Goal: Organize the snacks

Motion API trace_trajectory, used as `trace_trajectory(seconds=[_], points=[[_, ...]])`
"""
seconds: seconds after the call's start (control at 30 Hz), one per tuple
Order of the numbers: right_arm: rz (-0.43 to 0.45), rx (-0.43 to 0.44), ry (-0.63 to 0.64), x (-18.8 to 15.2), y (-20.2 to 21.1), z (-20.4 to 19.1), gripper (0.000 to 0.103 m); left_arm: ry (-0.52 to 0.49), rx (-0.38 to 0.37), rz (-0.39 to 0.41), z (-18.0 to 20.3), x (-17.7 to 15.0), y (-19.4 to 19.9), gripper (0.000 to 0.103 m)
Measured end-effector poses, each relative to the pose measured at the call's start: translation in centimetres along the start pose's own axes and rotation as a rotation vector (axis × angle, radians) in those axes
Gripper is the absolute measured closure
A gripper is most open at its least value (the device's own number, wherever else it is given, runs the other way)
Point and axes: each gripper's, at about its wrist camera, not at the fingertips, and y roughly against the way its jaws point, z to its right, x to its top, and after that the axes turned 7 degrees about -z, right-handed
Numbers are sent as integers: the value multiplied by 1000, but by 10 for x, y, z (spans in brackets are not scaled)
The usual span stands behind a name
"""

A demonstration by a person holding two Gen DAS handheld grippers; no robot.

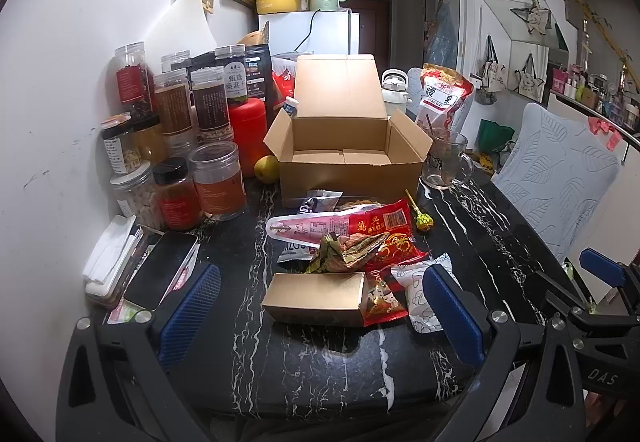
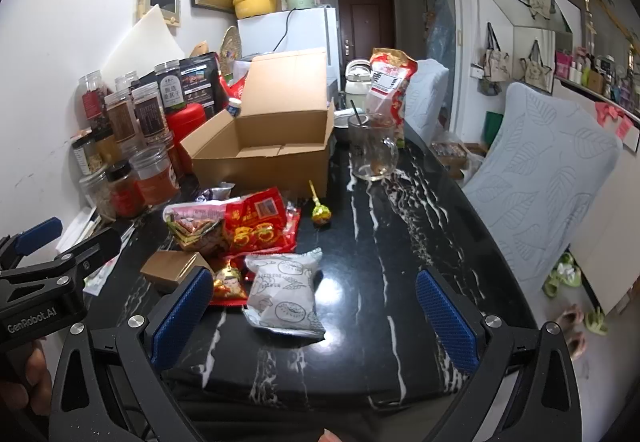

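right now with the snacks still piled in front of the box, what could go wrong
1. The glass mug stands right beside the open cardboard box; a claw carrying snacks in from that side might knock it.
2. The lollipop lies apart from the pile and could be overlooked.
3. The snack packets overlap, so gripping the red packet may drag its neighbours, such as the white packet, along.
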Motion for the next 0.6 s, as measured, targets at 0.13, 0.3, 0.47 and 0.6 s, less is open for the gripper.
trace_trajectory(seconds=[0.13, 0.3, 0.47, 0.6], points=[[-1, 1, 3, 0, -1, -1, 0, -1, 0, 0, 0, 1, 0, 0], [0, 3, 9, 0, 0, -3, 0, 1, -1, -2, 0, 1, 0, 0], [1, 4, 12, 0, 0, -4, 0, 1, -3, -5, -1, 2, 1, 0], [-3, 6, 17, -1, 0, -5, 0, 0, -8, -6, -1, 2, 1, 0]])
